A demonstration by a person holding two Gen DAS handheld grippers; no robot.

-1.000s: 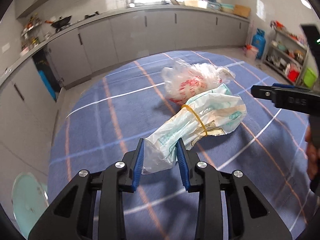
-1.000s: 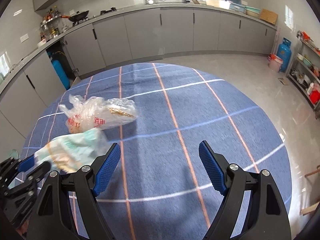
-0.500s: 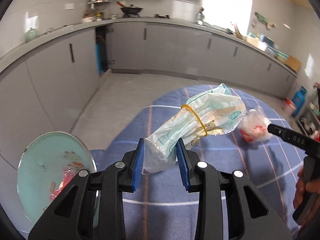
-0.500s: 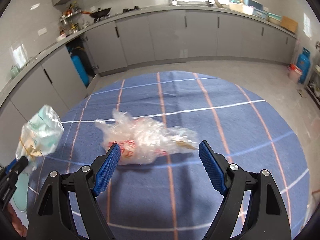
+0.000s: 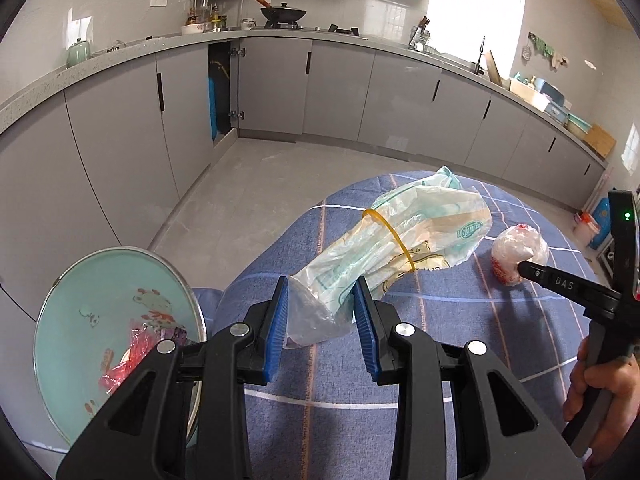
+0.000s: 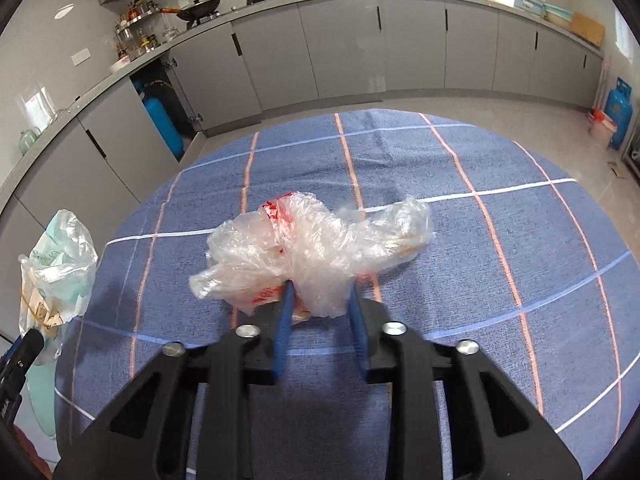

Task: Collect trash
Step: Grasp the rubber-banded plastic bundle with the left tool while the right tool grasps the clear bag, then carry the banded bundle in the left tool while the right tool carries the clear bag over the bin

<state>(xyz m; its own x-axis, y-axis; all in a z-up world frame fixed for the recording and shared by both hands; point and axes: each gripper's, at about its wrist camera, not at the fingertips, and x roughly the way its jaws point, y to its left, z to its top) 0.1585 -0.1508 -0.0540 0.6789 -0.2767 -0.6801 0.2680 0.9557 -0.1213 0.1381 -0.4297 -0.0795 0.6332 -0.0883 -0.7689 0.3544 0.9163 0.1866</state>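
My left gripper (image 5: 320,312) is shut on the tail of a white and green plastic bag (image 5: 404,236) bound with a yellow rubber band, held in the air over the table's left edge; the same bag (image 6: 56,268) shows at the far left of the right wrist view. My right gripper (image 6: 320,300) is closing on a crumpled clear plastic bag with red print (image 6: 316,240) that lies on the blue checked tablecloth (image 6: 480,264); the bag's plastic is squeezed between the blue pads. In the left wrist view this clear bag (image 5: 518,248) sits at the tip of the right gripper.
A pale green trash bin (image 5: 92,320) with red wrappers inside stands on the floor, below and left of the table. Grey kitchen cabinets (image 5: 344,88) run along the walls. A blue gas cylinder (image 6: 618,114) stands far right. A hand (image 5: 600,380) holds the right gripper's handle.
My left gripper carried the banded bag left, off the table's middle toward the bin. My right gripper moved in over the clear bag and its jaws closed around it.
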